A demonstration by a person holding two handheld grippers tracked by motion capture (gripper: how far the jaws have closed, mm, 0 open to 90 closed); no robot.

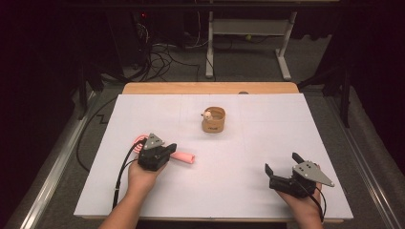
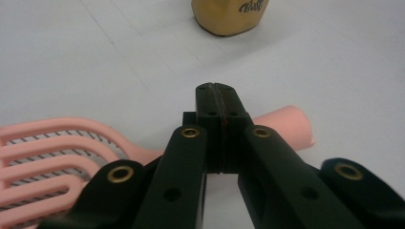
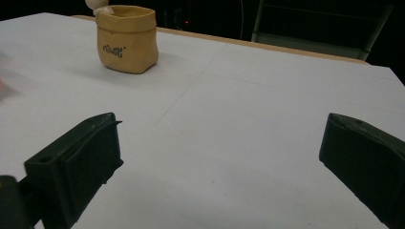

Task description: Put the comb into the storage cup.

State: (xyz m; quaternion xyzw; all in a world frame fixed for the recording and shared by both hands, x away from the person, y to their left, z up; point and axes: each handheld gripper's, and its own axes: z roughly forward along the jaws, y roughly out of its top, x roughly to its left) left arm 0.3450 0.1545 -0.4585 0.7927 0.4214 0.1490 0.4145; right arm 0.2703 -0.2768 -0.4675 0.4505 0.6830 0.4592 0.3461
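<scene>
Two grippers in use | left gripper jaws closed on pink hairbrush at its handle, low over white table | right gripper jaws wide, holding nothing | risk: we judge the narrow handle grip lets the brush pivot or slip if swung toward tan pouch.

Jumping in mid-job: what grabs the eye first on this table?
The pink hairbrush lies at the table's left, with the left gripper shut on its handle. The tan pot stands alone near the white table's middle, toward the far edge. The right gripper rests open at the near right.
</scene>
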